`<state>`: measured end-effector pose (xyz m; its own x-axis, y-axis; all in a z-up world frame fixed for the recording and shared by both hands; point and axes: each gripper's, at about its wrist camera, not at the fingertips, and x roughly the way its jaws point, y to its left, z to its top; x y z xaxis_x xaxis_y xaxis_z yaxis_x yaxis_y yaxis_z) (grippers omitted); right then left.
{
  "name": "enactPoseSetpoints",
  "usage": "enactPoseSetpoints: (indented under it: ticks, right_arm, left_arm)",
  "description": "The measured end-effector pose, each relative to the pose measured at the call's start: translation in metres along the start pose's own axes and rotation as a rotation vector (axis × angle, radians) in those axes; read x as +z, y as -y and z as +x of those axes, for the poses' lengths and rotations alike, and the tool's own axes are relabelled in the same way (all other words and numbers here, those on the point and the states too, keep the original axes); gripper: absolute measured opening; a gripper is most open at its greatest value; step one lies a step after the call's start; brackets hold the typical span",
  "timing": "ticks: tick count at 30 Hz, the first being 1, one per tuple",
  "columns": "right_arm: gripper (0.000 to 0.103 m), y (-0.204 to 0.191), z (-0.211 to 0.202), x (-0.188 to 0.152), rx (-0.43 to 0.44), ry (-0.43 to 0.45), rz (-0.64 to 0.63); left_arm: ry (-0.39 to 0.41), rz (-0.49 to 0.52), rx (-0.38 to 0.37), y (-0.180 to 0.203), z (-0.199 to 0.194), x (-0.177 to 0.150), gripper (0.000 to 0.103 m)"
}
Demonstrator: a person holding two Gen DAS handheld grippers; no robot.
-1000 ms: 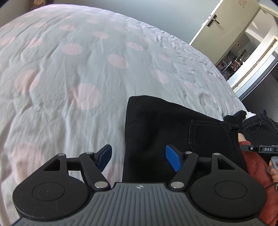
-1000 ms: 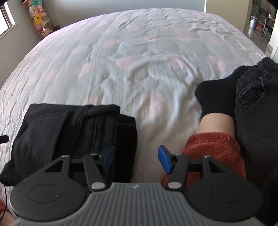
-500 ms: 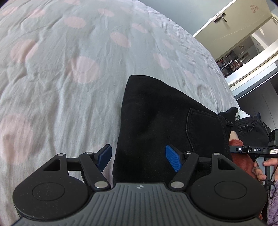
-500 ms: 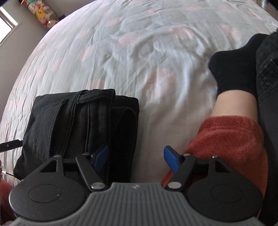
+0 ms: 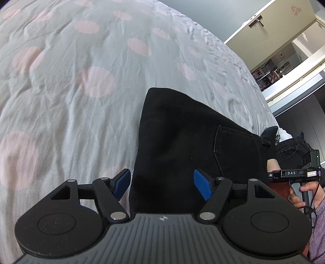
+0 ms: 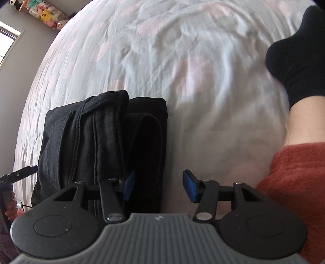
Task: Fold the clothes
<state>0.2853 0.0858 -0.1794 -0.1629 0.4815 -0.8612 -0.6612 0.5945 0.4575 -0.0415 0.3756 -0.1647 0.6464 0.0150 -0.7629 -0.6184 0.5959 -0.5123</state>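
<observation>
Folded black jeans (image 5: 182, 138) lie on the bed, back pocket facing up; in the right wrist view the jeans (image 6: 97, 142) show their stacked folded edges. My left gripper (image 5: 162, 186) is open and empty, low over the near left edge of the jeans. My right gripper (image 6: 157, 186) is open and empty, its left finger over the right edge of the jeans, its right finger over the sheet. The right gripper also shows in the left wrist view (image 5: 294, 174), held by a hand.
The bed sheet (image 5: 71, 91) is pale with pink dots and wrinkled. The person's leg in a black sock (image 6: 294, 67) and rust-red fleece (image 6: 294, 178) lie on the right. Plush toys (image 6: 40, 14) stand by the far wall. A door (image 5: 274, 24) stands open beyond the bed.
Both grippers have come lower and closer to the jeans, tilting down towards them. Both stay open. The jeans have not moved.
</observation>
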Motion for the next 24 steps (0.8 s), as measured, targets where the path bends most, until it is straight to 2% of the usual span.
enactPoseSetpoints:
  ticks: [4,6,11,17,18,20,24]
  right_arm:
    - [0.071,0.018,0.009,0.001,0.058,-0.018,0.06]
    - [0.071,0.027,0.013,0.0,0.112,-0.025,0.088]
    - [0.069,0.041,0.022,0.0,0.231,-0.034,0.132]
    - [0.068,0.042,0.034,-0.002,0.306,-0.023,0.172]
    - [0.067,0.042,0.036,-0.002,0.316,-0.021,0.181]
    - [0.048,0.038,0.039,-0.003,0.325,-0.013,0.188]
    - [0.04,0.024,0.031,-0.008,0.283,0.02,0.164]
  left_arm:
    - [-0.013,-0.027,0.003,-0.008,0.005,-0.003,0.081]
    - [-0.018,-0.064,-0.015,-0.016,0.009,-0.005,0.087]
    - [-0.023,-0.166,-0.097,-0.035,0.025,-0.008,0.088]
    - [0.019,-0.207,-0.208,-0.045,0.035,-0.013,0.086]
    - [0.025,-0.213,-0.222,-0.047,0.037,-0.015,0.082]
    - [0.033,-0.225,-0.239,-0.051,0.04,-0.017,0.074]
    - [0.043,-0.212,-0.252,-0.055,0.036,-0.017,0.055]
